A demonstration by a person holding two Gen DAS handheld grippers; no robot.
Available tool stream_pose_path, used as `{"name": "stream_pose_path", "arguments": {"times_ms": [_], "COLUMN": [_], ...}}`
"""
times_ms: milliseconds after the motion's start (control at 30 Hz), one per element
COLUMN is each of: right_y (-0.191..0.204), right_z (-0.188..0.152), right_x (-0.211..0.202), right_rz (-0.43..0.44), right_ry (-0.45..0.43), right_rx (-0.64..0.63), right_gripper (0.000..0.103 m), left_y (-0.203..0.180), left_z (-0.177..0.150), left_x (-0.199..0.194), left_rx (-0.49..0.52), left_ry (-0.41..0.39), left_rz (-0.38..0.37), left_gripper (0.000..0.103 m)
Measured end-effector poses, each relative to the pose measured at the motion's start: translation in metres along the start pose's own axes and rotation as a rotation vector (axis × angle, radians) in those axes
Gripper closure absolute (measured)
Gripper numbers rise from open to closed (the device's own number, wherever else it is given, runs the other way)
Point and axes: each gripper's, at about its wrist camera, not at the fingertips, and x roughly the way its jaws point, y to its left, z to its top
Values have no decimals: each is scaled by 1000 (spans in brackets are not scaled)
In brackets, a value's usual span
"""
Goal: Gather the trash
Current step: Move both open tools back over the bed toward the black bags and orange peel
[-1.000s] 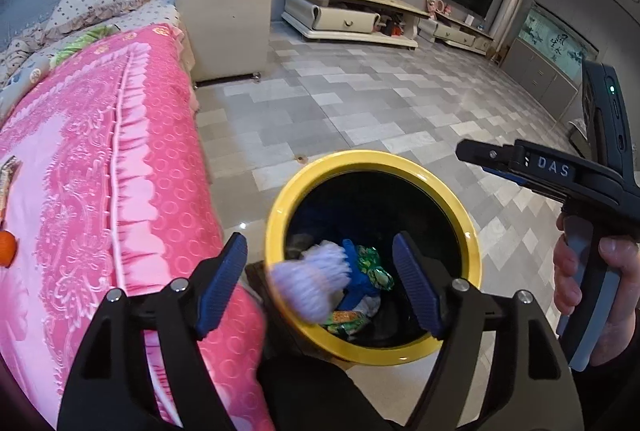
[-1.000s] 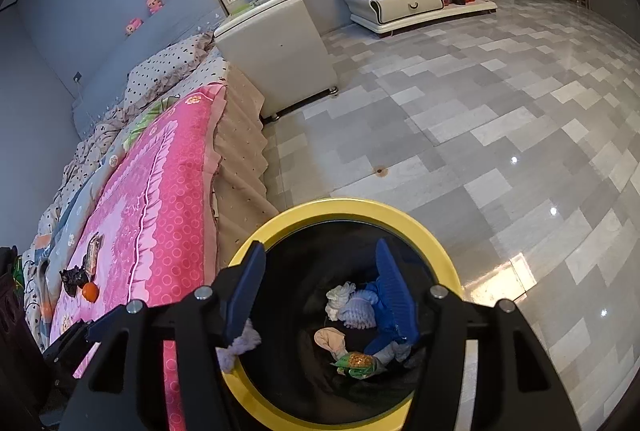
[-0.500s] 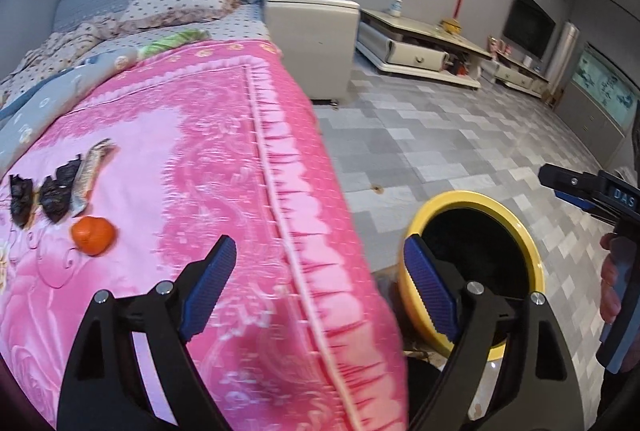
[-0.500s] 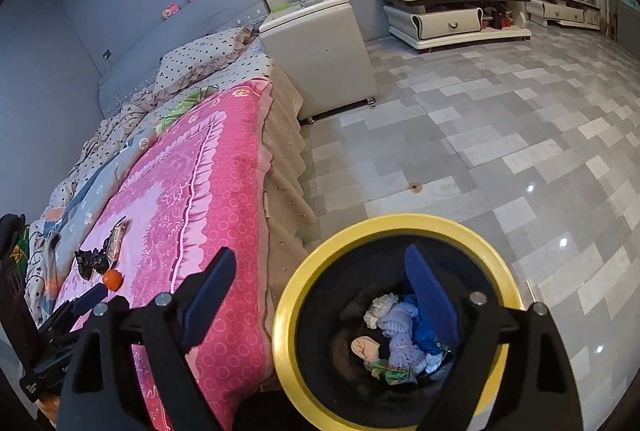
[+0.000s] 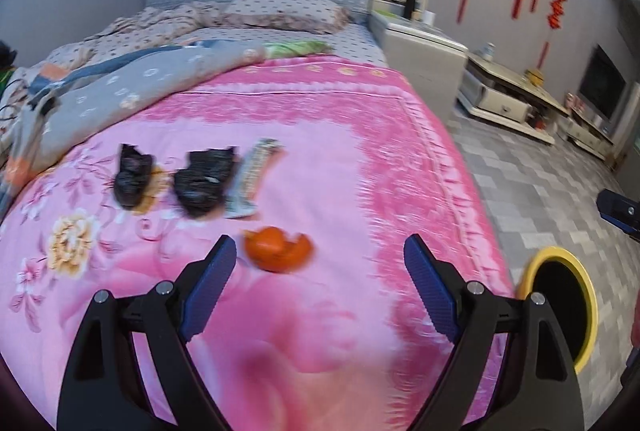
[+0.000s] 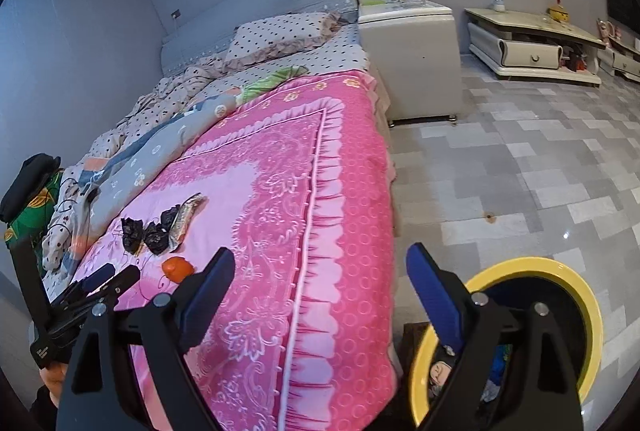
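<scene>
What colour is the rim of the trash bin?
Yellow; the trash bin rim shows best in the right wrist view.

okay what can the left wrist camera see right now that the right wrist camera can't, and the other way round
Only the left wrist view shows the tip of the right gripper beyond the bed edge. Only the right wrist view shows rubbish inside the yellow bin and the left gripper from outside. Both show the orange peel, two black bags, the wrapper on the pink blanket.

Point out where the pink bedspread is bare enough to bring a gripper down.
Bare: the wide stretch between the orange peel and the bedspread's frilled floor-side edge, and the strip toward the pillow. Crowded: two black crumpled bags and a wrapper, clustered beyond the peel.
</scene>
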Motion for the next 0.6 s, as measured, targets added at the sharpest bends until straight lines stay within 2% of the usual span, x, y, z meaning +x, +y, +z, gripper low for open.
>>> {"name": "stream_pose_path", "arguments": {"times_ms": [300,600], "right_y": [89,167], "right_z": [14,22], "right_x": [64,150], "right_rz": [80,167], "right_ry": [60,192], "right_rx": [-104,-170], "right_gripper": [17,17], "left_y": [109,182], "left_z": [22,42], "left_x": [17,61], "left_rx": [-99,-165], "left_ry": [-13,18], "left_rz": [174,285], "left_gripper": [21,21]}}
